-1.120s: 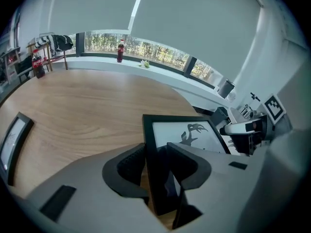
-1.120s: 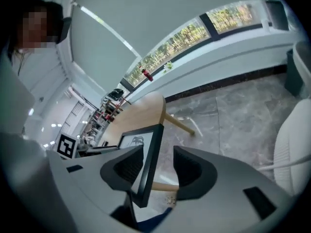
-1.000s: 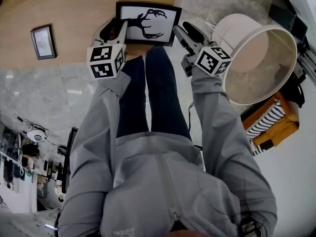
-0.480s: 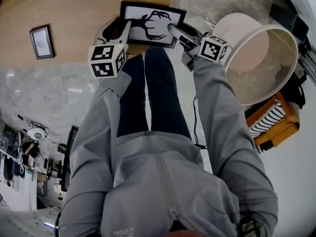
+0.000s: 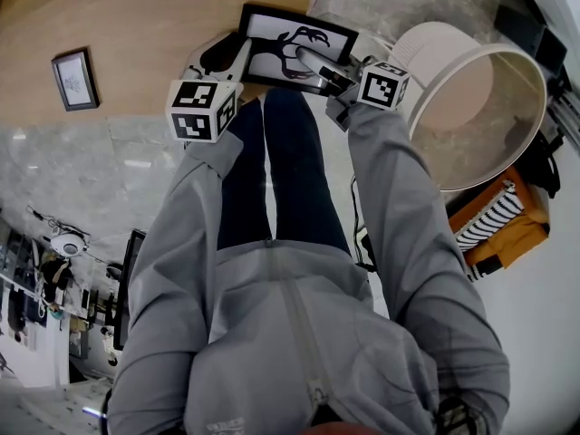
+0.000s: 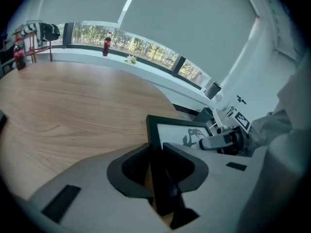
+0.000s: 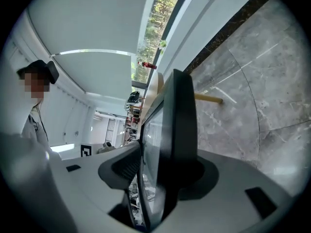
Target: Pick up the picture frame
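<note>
The picture frame [image 5: 281, 36], black-edged with a black antler print, lies at the near edge of the wooden table [image 5: 136, 16]. My left gripper [image 5: 240, 57] straddles the frame's left edge. In the left gripper view that black edge [image 6: 154, 130] runs between the jaws [image 6: 156, 152], which are closing, with a thin gap still showing on one side. My right gripper [image 5: 308, 59] reaches over the frame's right side. In the right gripper view the frame [image 7: 180, 110] stands edge-on between the wide open jaws [image 7: 163, 154].
A small dark-framed picture [image 5: 77, 78] lies further left on the table. A large white round shade [image 5: 471, 107] stands on the marble floor to the right, with an orange striped bag [image 5: 498, 225] below it. The person's legs [image 5: 272, 170] are close to the table edge.
The frame has turned clockwise and shifted right in the head view. The right gripper has moved left onto the frame's right side. The left gripper has stayed about in place.
</note>
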`<act>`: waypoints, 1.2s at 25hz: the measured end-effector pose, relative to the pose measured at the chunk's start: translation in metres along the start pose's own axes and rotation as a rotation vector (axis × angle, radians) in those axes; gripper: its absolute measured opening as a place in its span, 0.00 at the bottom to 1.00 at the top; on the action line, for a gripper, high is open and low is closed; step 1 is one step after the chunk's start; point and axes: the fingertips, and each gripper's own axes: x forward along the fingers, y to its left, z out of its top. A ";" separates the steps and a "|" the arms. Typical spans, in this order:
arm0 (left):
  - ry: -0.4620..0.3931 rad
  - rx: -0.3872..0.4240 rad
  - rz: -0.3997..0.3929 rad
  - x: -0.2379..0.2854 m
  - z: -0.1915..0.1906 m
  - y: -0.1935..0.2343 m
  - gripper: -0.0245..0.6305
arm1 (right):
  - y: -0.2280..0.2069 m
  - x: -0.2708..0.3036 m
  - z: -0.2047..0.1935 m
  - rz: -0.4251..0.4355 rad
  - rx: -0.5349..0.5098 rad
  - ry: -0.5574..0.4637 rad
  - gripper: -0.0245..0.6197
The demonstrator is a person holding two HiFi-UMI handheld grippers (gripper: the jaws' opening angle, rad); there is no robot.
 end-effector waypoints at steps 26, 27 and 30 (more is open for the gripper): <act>0.110 -0.103 -0.014 -0.027 0.013 -0.023 0.19 | 0.074 -0.033 0.014 -0.088 -0.017 0.030 0.10; 0.108 -0.128 -0.012 -0.034 0.015 -0.025 0.19 | 0.079 -0.034 0.016 -0.105 -0.019 0.034 0.10; 0.097 -0.155 -0.016 -0.062 0.024 -0.031 0.19 | 0.094 -0.036 0.015 -0.163 -0.033 0.049 0.10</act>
